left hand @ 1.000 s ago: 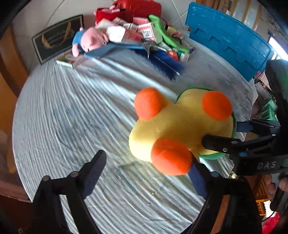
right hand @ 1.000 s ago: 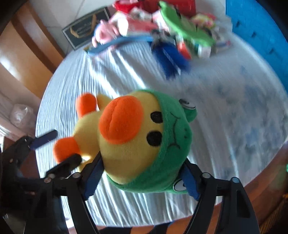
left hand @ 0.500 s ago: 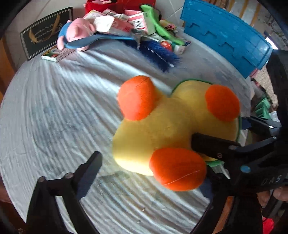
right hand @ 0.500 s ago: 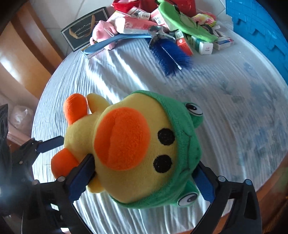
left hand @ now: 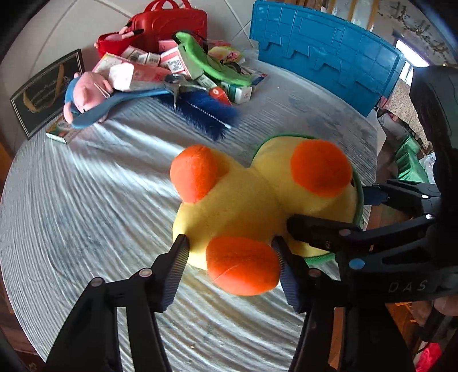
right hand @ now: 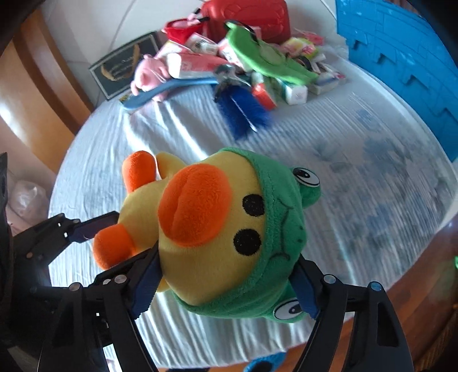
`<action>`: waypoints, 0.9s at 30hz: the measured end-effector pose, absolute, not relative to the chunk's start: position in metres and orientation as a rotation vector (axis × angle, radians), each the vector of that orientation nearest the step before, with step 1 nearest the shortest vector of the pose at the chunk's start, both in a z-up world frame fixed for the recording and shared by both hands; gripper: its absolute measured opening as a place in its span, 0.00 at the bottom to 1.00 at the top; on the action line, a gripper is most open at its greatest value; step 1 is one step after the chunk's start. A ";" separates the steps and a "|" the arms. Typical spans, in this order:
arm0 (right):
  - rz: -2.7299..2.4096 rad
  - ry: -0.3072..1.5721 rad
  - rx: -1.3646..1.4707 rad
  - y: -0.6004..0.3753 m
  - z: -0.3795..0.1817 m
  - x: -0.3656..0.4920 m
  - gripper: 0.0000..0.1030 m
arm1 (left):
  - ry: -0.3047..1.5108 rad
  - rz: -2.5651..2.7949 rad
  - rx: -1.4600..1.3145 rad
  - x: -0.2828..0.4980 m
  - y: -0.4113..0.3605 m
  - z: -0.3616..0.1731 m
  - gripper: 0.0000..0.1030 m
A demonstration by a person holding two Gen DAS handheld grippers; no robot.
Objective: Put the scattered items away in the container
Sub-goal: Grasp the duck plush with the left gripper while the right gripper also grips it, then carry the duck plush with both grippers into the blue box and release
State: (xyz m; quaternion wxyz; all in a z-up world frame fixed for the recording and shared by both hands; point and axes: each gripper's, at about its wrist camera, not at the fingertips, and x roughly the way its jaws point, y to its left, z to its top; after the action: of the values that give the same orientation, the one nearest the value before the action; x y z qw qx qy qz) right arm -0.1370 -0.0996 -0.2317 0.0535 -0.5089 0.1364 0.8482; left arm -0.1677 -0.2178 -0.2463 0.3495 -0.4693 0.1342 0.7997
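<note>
While the round table (left hand: 86,200) with its grey ribbed cloth takes up most of both views, the blue crate (left hand: 329,51) stands at its far edge, well apart from the action. Along the back there's a heap of clutter: a red bag (left hand: 169,25), boxes, a pink plush (left hand: 86,91) and a blue bristle brush (left hand: 209,114). Nearer the front edge is the yellow duck plush (right hand: 206,229) with a green frog hood, lying between both tools. The right gripper (right hand: 226,289) is clamped on its head, pads pressed into either side of the hood. The left gripper (left hand: 232,266) has just been closing around one orange foot, and its pads look to be touching the plush on both sides.
</note>
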 end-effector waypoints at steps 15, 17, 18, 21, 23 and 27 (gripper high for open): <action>2.738 0.342 -1.843 -0.068 -0.270 -0.154 1.00 | 0.235 2.253 -1.411 -0.167 -0.217 -0.285 1.00; 2.730 0.438 -1.903 -0.064 -0.285 -0.164 0.99 | 0.193 2.243 -1.409 -0.171 -0.220 -0.288 0.89; 2.754 0.448 -1.903 -0.064 -0.286 -0.165 0.88 | 0.146 2.213 -1.388 -0.170 -0.220 -0.286 0.71; 2.816 0.380 -1.852 -0.066 -0.273 -0.171 0.82 | 0.217 2.228 -1.302 -0.164 -0.202 -0.269 0.48; 2.856 0.300 -1.799 -0.064 -0.260 -0.177 0.81 | 0.205 2.265 -1.250 -0.169 -0.193 -0.254 0.43; 2.918 0.328 -1.655 -0.039 -0.222 -0.188 0.80 | 0.152 2.297 -1.147 -0.188 -0.178 -0.213 0.43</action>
State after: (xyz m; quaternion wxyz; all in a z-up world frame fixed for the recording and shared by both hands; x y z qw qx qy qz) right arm -0.1883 -0.0389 -0.2224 -0.1141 -0.4879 0.0968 0.8600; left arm -0.1882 -0.1777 -0.2127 0.2811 -0.4282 0.0568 0.8570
